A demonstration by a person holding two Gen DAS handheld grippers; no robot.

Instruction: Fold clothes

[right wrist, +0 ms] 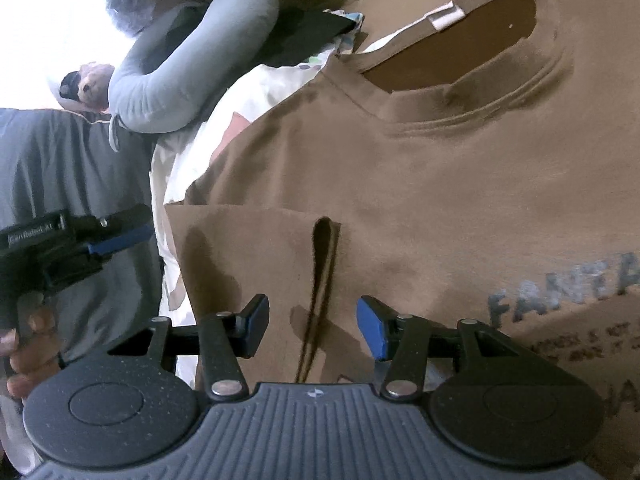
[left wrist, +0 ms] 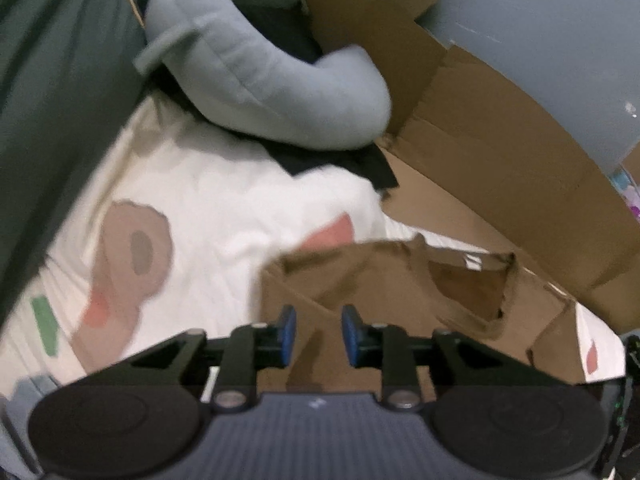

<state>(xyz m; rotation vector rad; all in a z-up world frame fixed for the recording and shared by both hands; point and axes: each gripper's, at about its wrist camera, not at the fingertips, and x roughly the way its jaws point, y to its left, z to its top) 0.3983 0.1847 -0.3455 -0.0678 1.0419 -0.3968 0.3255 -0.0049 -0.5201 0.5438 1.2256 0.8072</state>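
- The brown shirt [right wrist: 440,184] lies flat on a white sheet [left wrist: 224,216] that has pink and brown shapes on it.
- Its neck hole [right wrist: 452,44] points away from the right gripper, and a small white tag [right wrist: 444,14] sits inside the collar.
- Grey letters [right wrist: 568,288] are printed on the chest, near the right edge of the right view.
- One side of the shirt is folded over, with a straight edge and a dark crease [right wrist: 320,280] running down it.
- The right gripper [right wrist: 313,326] hangs just over that folded part. Its fingers are wide apart and hold nothing.
- The left gripper [left wrist: 319,334] is over a corner of the shirt. Its blue pads [left wrist: 287,330] are apart with a small gap and nothing sits between them.
- In the right view the left gripper shows at the left edge, held by a hand [right wrist: 24,352].
- A grey-clothed person [right wrist: 80,168] is behind that hand.
- A grey-blue curved pillow [left wrist: 264,72] lies at the far end of the sheet, with dark cloth [left wrist: 344,164] under it.
- Brown cardboard [left wrist: 500,140] stands beside the pillow and the shirt.
- A small teddy bear [right wrist: 90,86] sits past the pillow in the right view.
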